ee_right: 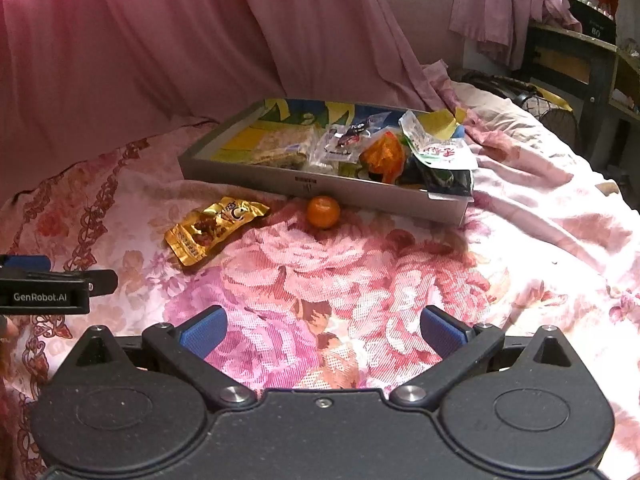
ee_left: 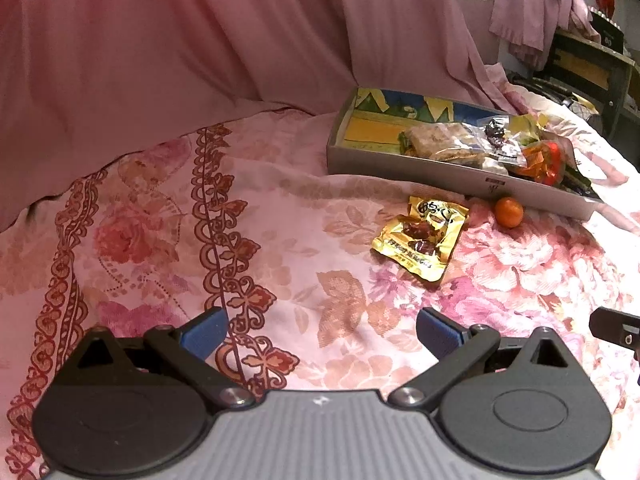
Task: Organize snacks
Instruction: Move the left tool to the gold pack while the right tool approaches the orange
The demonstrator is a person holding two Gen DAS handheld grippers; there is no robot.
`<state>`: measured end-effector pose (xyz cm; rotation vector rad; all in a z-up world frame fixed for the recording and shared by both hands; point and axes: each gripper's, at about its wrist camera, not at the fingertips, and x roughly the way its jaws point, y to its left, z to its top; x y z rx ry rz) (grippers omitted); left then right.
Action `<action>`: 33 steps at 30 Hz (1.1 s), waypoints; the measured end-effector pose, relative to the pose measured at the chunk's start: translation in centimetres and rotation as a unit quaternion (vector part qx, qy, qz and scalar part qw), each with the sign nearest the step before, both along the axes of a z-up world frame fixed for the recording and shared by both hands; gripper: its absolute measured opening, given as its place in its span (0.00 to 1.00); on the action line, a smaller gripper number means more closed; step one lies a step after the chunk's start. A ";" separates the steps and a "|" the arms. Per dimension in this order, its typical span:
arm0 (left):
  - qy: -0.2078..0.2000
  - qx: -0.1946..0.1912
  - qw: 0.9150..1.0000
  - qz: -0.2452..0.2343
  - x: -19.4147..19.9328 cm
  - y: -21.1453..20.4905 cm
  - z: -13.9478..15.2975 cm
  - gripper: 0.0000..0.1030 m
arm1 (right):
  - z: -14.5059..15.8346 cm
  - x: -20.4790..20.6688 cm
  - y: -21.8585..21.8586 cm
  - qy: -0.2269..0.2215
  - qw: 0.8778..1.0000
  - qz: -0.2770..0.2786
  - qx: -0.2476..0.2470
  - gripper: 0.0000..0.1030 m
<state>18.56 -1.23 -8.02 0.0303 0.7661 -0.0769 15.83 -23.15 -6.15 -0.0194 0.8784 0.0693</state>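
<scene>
A grey shallow box (ee_left: 400,168) (ee_right: 248,178) lies on the floral bedsheet and holds several wrapped snacks (ee_left: 444,142) (ee_right: 348,144). In front of it, outside the box, lie a gold snack packet (ee_left: 420,236) (ee_right: 212,228) and a small orange fruit (ee_left: 508,211) (ee_right: 323,211) touching the box wall. My left gripper (ee_left: 322,330) is open and empty, well short of the packet. My right gripper (ee_right: 322,330) is open too, nothing between its blue pads, back from the fruit. The left gripper's side (ee_right: 52,286) shows at the right view's left edge.
Pink draped cloth (ee_left: 180,40) rises behind the bed. A dark wooden shelf unit (ee_right: 576,64) stands at the far right with a dark bag (ee_right: 512,92) beside it. Rumpled sheet (ee_right: 540,200) lies right of the box.
</scene>
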 end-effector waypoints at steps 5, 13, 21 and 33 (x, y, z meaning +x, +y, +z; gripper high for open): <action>-0.002 0.003 1.000 -0.003 0.3 0.0 0.0 0.99 | 0.0 0.1 -0.1 -0.007 1.000 -0.007 0.000 0.99; -0.017 0.018 1.000 -0.010 0.6 -0.4 0.1 0.99 | -0.1 0.3 -0.3 -0.014 1.000 -0.018 0.000 0.99; -0.025 0.027 0.999 0.000 1.2 -0.5 0.5 0.99 | -0.3 0.6 -0.4 -0.017 0.999 -0.031 -0.004 0.99; -0.026 0.016 0.999 0.014 2.2 -0.7 0.9 1.00 | -0.3 1.2 -1.5 -0.012 0.997 -0.069 0.017 0.99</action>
